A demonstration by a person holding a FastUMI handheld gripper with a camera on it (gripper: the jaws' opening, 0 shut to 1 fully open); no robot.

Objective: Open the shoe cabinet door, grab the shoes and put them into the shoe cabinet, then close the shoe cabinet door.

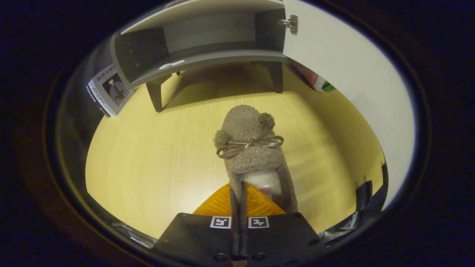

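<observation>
**Slipper pinched at the heel, cabinet open ahead**

The hand-held gripper (238,200) has its fingers pressed together, and they look to be pinching the heel rim of the slipper (251,148), though the exact contact is hard to make out. It is a fuzzy brown slipper with two pompoms, a shiny ribbon bow across the top and a pale lining, toe pointing toward the cabinet (207,48). Beneath is the pale wood-grain table (148,159), with bare room left of the slipper. Beyond stands the dark cabinet on short legs, its shelf open. Far right, the white door (345,74) is swung wide, hinge showing at the top.
</observation>
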